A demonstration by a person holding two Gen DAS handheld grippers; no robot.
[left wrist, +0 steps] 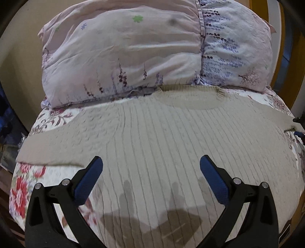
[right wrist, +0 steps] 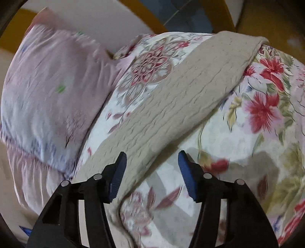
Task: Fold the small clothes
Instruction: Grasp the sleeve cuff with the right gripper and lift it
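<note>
A beige ribbed knit sweater (left wrist: 162, 137) lies flat on a floral bedspread (left wrist: 21, 188), collar toward the pillows, sleeves spread to both sides. My left gripper (left wrist: 151, 164) is open above the sweater's lower body, holding nothing. In the right wrist view one sleeve (right wrist: 183, 91) runs diagonally across the bedspread (right wrist: 266, 114). My right gripper (right wrist: 152, 158) is open over the sleeve's near end, jaws either side of its lower edge, holding nothing. The right gripper's tips also show at the far right edge of the left wrist view (left wrist: 298, 126), by the sleeve.
Two pale floral pillows (left wrist: 122, 51) lie at the head of the bed, just beyond the collar; one shows in the right wrist view (right wrist: 47, 91). A yellow wooden frame (right wrist: 144, 17) and wall stand behind. The bed edge drops off at left (left wrist: 11, 137).
</note>
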